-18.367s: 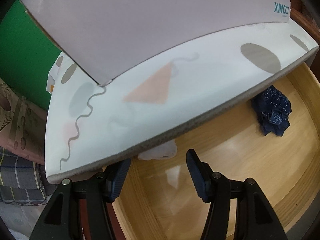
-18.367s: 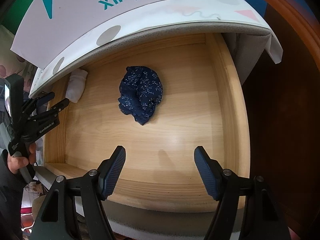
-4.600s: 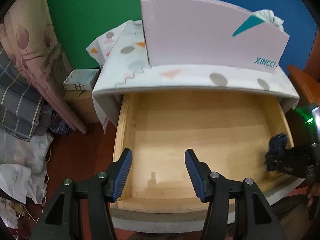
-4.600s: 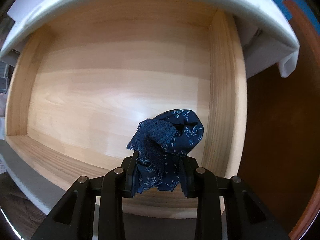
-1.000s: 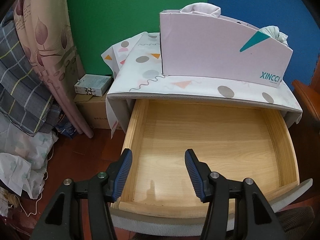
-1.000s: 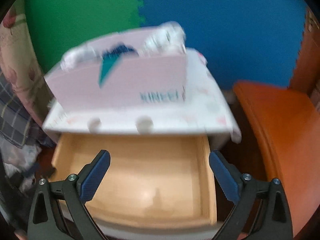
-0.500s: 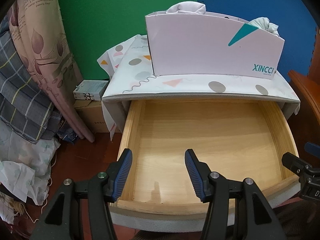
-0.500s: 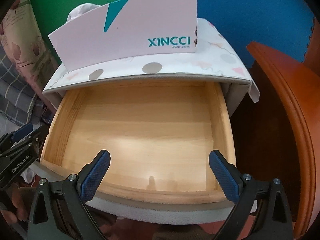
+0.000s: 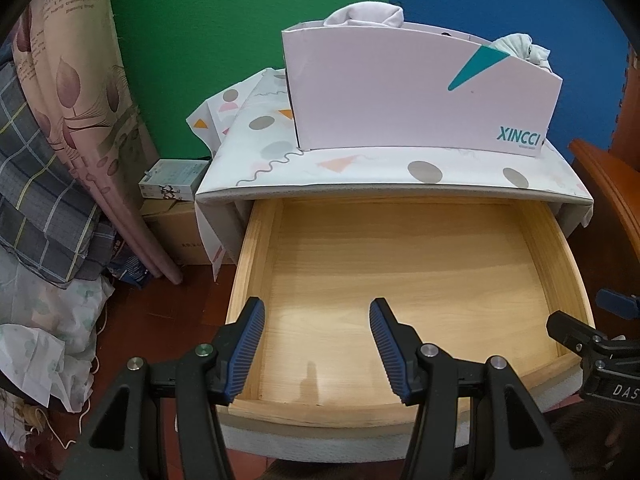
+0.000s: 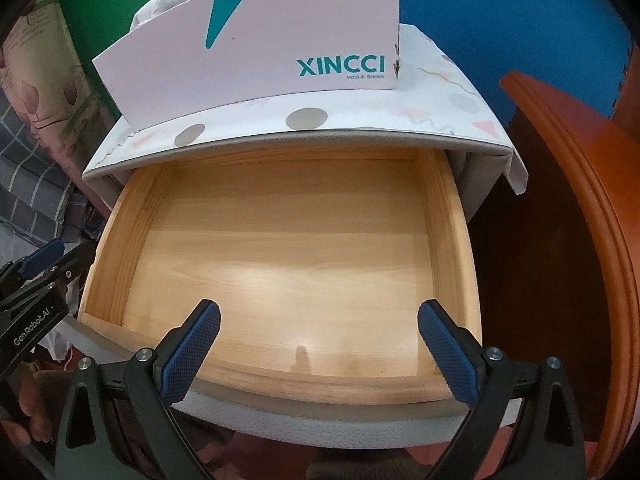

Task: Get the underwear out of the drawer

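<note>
The wooden drawer (image 9: 256, 248) is pulled out, and its floor is bare in both views (image 10: 444, 216). No underwear lies in it. Above the drawer's near left part my left gripper (image 9: 316, 312) is open with nothing between its fingers. My right gripper (image 10: 319, 312) is open wide over the front rim, also with nothing in it, and it shows at the right edge of the left wrist view (image 9: 592, 316). Pale cloths (image 9: 364, 14) stick out of the pink XINCCI shoe box (image 9: 400, 92) on the nightstand top. The dark blue underwear is not in view.
A patterned cover (image 9: 360, 164) drapes the nightstand top. Orange-brown wooden furniture (image 10: 580, 200) stands close on the right. On the left are a curtain and piled fabrics (image 9: 60, 120) and a small carton (image 9: 172, 180) on a cardboard box.
The right wrist view has dropped from the shoe box down toward the drawer's front. The right gripper has come into the left wrist view at its right edge. My left gripper has barely shifted.
</note>
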{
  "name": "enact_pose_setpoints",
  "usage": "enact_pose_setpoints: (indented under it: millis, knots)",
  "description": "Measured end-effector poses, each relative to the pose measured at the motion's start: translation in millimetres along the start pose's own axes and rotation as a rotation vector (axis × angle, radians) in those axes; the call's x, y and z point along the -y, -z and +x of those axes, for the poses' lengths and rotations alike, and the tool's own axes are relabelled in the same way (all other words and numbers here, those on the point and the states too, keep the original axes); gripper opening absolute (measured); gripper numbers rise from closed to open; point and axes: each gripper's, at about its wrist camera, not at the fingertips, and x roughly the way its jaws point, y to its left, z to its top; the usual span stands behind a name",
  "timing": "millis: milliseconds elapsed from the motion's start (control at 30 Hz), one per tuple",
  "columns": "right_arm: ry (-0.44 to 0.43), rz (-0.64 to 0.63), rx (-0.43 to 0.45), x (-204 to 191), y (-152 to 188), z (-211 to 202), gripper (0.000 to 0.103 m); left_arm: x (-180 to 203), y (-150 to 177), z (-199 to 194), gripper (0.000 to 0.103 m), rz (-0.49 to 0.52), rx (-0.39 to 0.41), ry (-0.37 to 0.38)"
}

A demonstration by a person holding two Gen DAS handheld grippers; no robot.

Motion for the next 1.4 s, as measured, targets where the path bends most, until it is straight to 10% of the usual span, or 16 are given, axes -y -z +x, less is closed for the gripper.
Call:
enact_pose_setpoints:
  millis: [1400]
  knots:
    - [0.012, -0.033, -0.026, -7.7, -1.9, 5.0, 0.098, 4.5, 1.5, -0.3, 0.056, 0.014, -0.006, 0.01]
